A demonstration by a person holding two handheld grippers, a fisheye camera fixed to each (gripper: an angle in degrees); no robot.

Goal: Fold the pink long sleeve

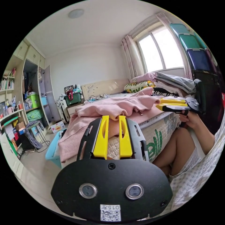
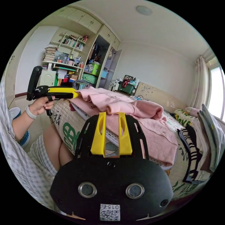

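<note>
1. Pink long sleeve (image 1: 112, 109): lies bunched on the near part of the bed (image 1: 159, 134), one end draped over the mattress edge; a thick rolled fold is seen across the middle in the right gripper view (image 2: 131, 106).
2. Left gripper (image 1: 113, 119): its jaws are set narrowly apart with their tips at the pink cloth. Whether cloth is pinched cannot be told from its own view; in the right gripper view (image 2: 76, 94) the tips are seen at the garment's edge, seemingly closed on it.
3. Right gripper (image 2: 112, 116): jaws narrowly parted, tips against the rolled fold; a hold is not confirmed. In the left gripper view (image 1: 161, 104) its tips meet the far end of the garment (grasp likewise unclear).
4. Step in hand, as judged: both ends are taken for spreading or a first fold. Firm pinches at matching edges are advised, with the cloth lifted evenly so the bunch is shaken flat.
5. Edges and open room: the mattress edge lies just below the garment; the person's knees (image 1: 174, 145) sit close beside it. Stacked clothes (image 2: 204, 138) occupy the window side, and open mattress is left beyond the garment.
</note>
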